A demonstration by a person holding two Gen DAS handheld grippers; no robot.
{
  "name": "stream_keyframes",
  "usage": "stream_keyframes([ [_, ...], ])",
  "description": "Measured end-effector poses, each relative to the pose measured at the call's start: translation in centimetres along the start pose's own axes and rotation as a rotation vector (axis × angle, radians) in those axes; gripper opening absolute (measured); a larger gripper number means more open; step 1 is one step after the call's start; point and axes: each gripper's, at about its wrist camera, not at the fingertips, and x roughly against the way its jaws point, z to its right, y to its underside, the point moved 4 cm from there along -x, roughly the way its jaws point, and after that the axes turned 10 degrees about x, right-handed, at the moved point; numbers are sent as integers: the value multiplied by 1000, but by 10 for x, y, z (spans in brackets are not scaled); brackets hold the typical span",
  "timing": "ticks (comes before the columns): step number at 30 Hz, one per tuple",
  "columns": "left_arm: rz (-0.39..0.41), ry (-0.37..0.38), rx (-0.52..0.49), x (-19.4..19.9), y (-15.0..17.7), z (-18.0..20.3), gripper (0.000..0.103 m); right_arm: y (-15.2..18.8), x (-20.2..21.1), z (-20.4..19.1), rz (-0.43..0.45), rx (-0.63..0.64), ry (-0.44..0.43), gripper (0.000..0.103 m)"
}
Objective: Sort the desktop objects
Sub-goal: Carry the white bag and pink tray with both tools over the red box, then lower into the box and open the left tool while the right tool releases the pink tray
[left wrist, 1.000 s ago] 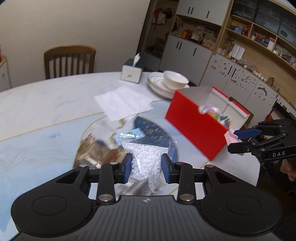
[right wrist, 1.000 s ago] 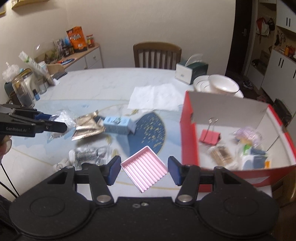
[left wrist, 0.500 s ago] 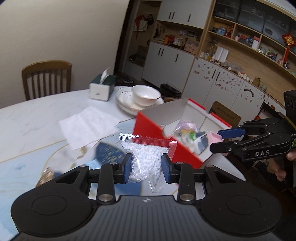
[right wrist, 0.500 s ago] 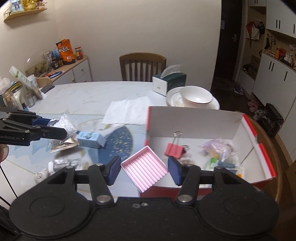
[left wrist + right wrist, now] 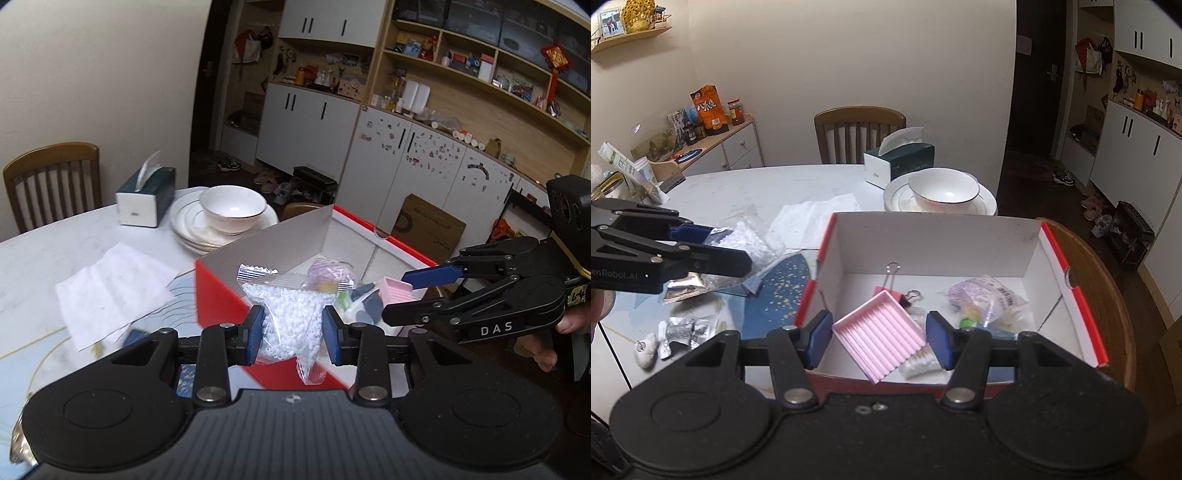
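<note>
Both tongs now over red box (image 5: 1071, 291), left tongs (image 5: 293, 330) gripping clear bead bag (image 5: 291, 317), right tongs (image 5: 879, 336) gripping ridged pink tray (image 5: 881, 334)

On the surface (image 5: 746, 188) the box (image 5: 934, 236) sits at centre right. In it lie a binder clip (image 5: 892, 288) near the middle and a wrapped packet (image 5: 982, 295) at its 3 o'clock. The stacked plates (image 5: 897, 195) carry a bowl (image 5: 943, 186) at the box's 12 o'clock, a tissue box (image 5: 899, 162) at their 10 o'clock, a chair (image 5: 858, 133) behind. A paper sheet (image 5: 812, 214) lies at the box's 10 o'clock, foil packets (image 5: 685, 330) at its 8 o'clock.
</note>
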Motion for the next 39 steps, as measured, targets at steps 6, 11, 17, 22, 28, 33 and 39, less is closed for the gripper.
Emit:
stream_keyframes([
  [6,-20,3,-18,-25,-9,17,33,5,-4,16,-1,0,-3,55],
  [11,-43,-4,-28,-48,-19,27,33,8,-11,33,0,-1,-7,55],
  [17,-77,-19,-42,-78,-31,30,33,9,-21,41,-11,29,-21,55],
  [22,-134,-11,-46,-106,-36,33,33,12,-31,45,-29,33,-31,55],
  [28,-205,-42,-65,-140,-34,34,33,18,-46,49,-65,42,-42,55],
  [33,-254,-63,-80,-161,-31,32,33,21,-58,52,-87,41,-41,55],
  [39,-306,-69,-95,-183,-30,30,33,22,-72,54,-116,44,-69,55],
])
